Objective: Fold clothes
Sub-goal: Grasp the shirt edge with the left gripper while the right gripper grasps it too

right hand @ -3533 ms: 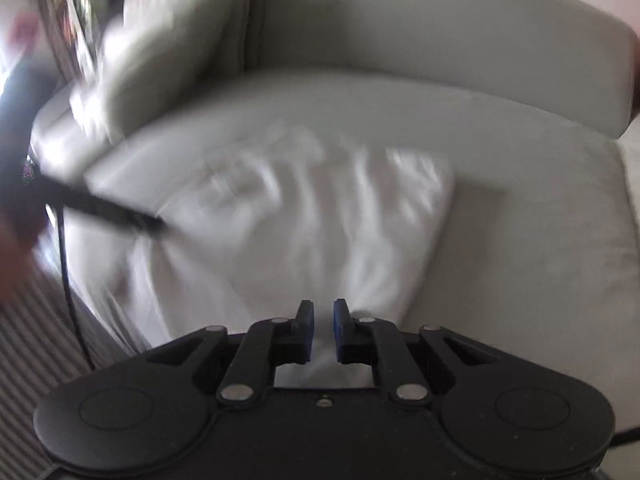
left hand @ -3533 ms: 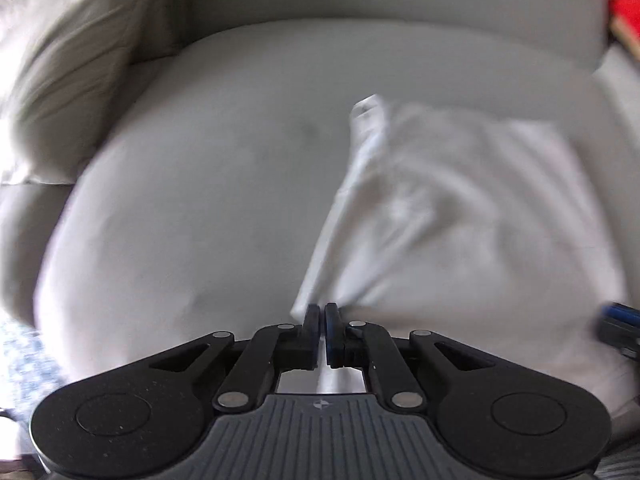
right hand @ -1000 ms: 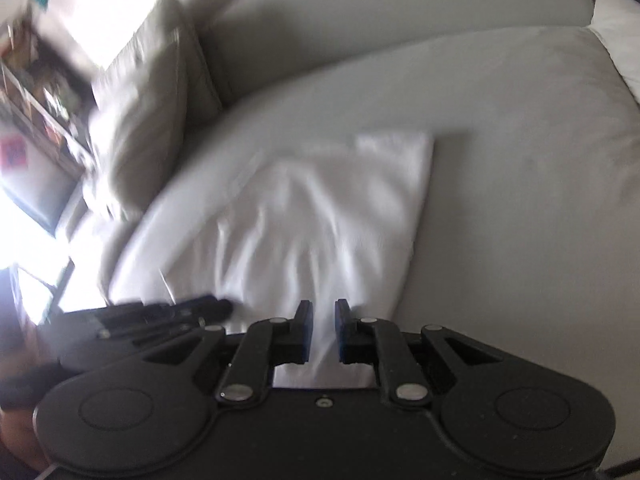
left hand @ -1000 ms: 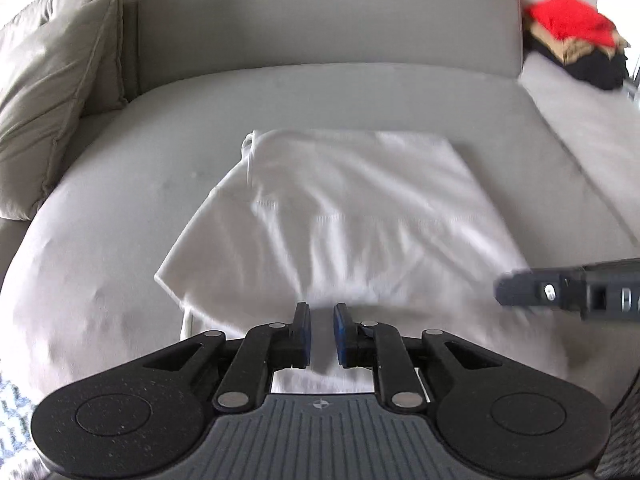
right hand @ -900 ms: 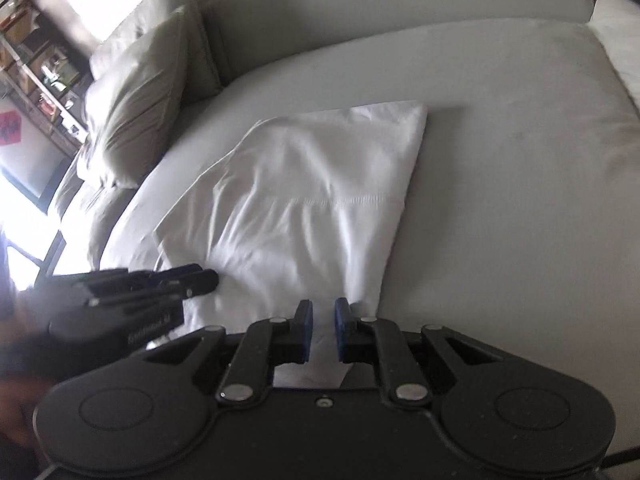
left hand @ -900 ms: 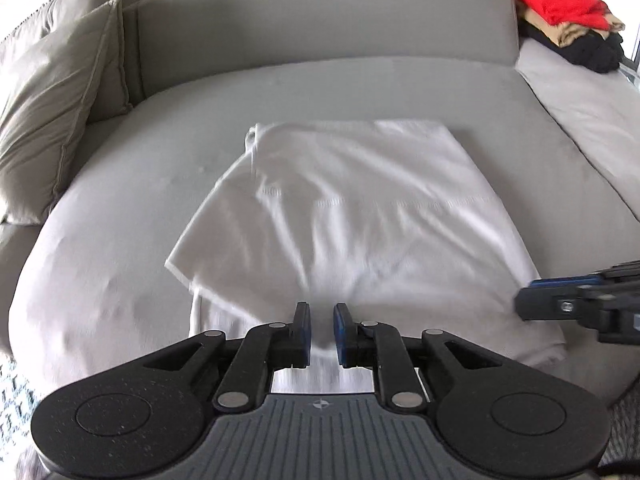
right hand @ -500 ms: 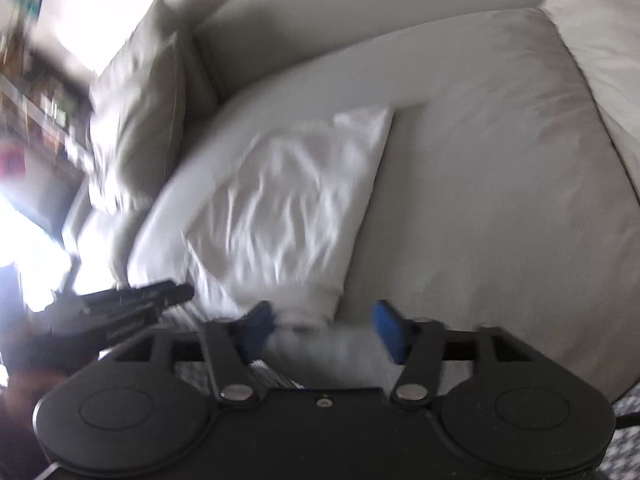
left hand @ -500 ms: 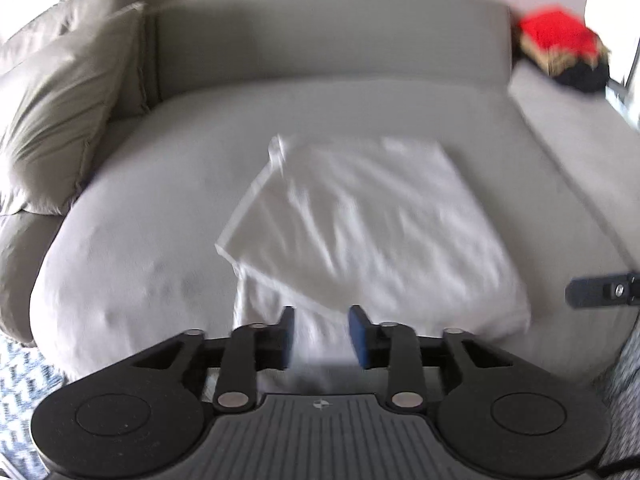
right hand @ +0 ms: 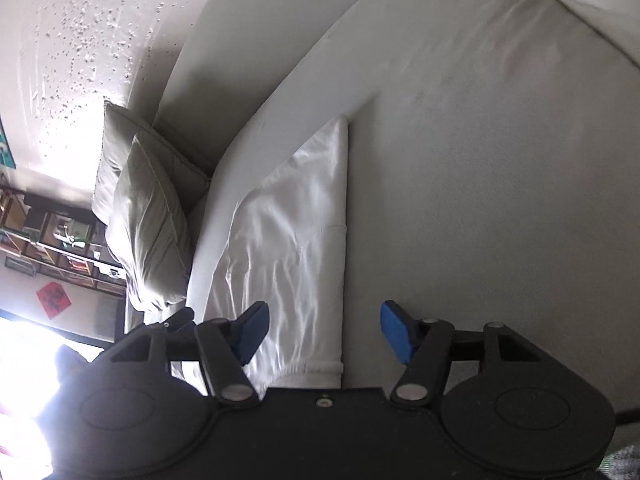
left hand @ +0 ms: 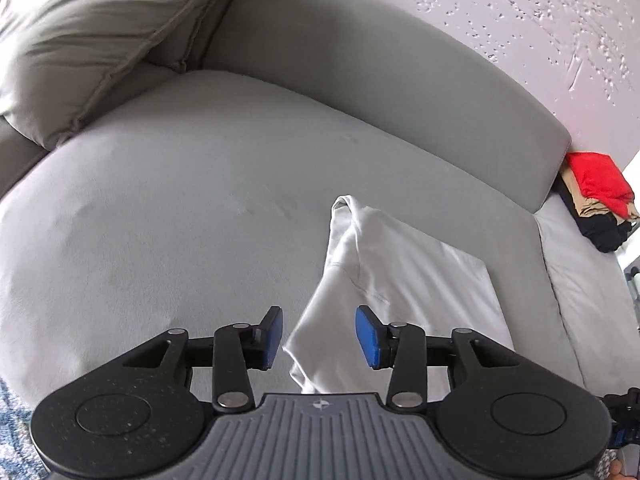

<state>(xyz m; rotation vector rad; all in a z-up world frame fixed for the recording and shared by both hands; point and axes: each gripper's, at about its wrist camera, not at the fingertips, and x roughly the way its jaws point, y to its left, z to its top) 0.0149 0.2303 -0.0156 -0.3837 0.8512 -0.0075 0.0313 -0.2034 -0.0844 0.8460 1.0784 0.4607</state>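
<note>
1. My left gripper [left hand: 318,336] is opening and my right gripper [right hand: 324,332] is closing; the near hem sits between both, unpinched.
2. White garment [left hand: 404,292], folded on the sofa seat [left hand: 180,208]: light, limp, wrinkly; I'd pinch the near corners.
3. A second ago both jaws were nearly shut at the hem; it's released now, views rolled.

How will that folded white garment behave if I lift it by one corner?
Probably floppy: the white garment lies in soft creases, so a corner lift would likely unfold its layers. It looks thin and light. The plush sofa cushion may drag on it if pushed.
</note>
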